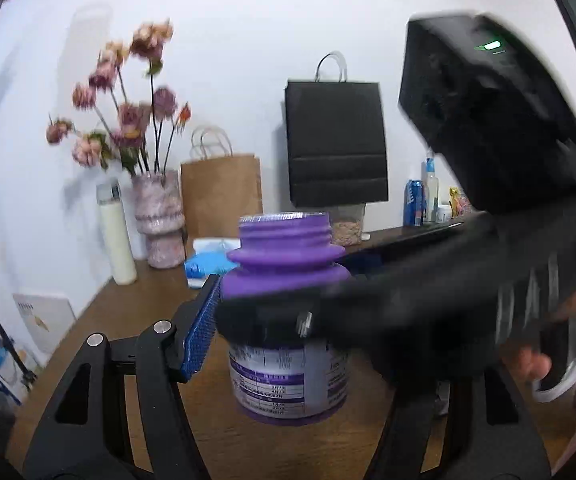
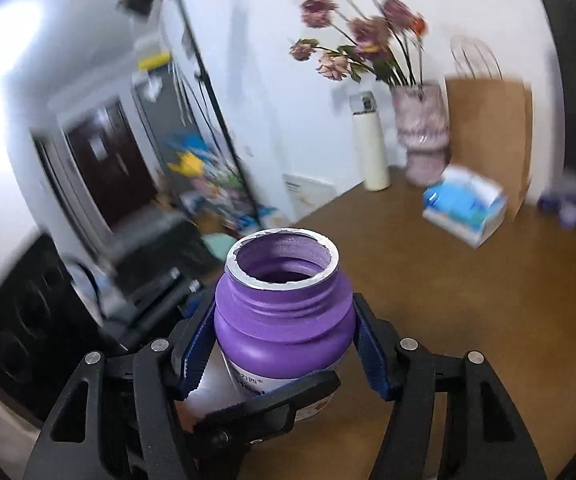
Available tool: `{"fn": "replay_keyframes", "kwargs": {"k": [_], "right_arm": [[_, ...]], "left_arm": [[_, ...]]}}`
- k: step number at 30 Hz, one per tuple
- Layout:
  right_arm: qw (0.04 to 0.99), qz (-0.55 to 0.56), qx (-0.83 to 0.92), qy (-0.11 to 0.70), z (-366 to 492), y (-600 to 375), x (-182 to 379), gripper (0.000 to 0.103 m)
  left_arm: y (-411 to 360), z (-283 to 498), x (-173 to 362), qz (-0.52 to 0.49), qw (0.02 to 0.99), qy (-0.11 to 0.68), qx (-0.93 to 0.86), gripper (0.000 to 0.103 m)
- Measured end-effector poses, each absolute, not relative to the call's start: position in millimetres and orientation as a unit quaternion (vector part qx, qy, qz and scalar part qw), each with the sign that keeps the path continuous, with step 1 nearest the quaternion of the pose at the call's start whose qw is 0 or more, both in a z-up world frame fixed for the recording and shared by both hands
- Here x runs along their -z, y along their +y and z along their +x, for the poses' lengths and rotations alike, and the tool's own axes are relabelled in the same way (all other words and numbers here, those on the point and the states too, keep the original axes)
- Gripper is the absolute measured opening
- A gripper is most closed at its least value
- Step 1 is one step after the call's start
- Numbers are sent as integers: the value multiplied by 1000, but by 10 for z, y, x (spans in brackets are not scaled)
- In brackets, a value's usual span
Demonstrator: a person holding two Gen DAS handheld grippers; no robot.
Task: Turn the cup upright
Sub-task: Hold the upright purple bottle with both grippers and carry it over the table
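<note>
Right jaws: right gripper clamped its blue pads on the shoulder of the purple plastic jar with a white printed label
Left jaws: left gripper flanked the same jar; only one pad visible, contact unclear
Jar: off the brown wooden table, mouth up, nearly vertical
Advice: lower level, base flat on wood, before loosening
Risk: early release could topple it

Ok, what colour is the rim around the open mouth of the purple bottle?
Silvery white, with ragged foil-seal remnants, on the purple bottle held by the right gripper. Right wrist view shows it best.
</note>
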State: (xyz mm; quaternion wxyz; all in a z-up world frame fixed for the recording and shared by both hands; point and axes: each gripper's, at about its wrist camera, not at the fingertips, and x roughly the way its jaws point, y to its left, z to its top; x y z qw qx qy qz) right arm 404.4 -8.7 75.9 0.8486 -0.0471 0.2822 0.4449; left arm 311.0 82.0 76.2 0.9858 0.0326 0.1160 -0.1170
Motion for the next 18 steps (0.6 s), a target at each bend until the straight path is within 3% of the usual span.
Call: {"fn": "replay_keyframes", "kwargs": {"k": [3,14,18], "right_arm": [[870,-130,-400,257,4092,54,-610,68],[890,-121,-370,239,4028,-212,-473,68],[892,-89,-350,272,3978,-534,-284,68]], "left_arm": [[842,3285,-596,13,983,142,119,60],[617,3319,-438,2,976,168,139,59],[331,3285,-279,18,963,205,171,59]]}}
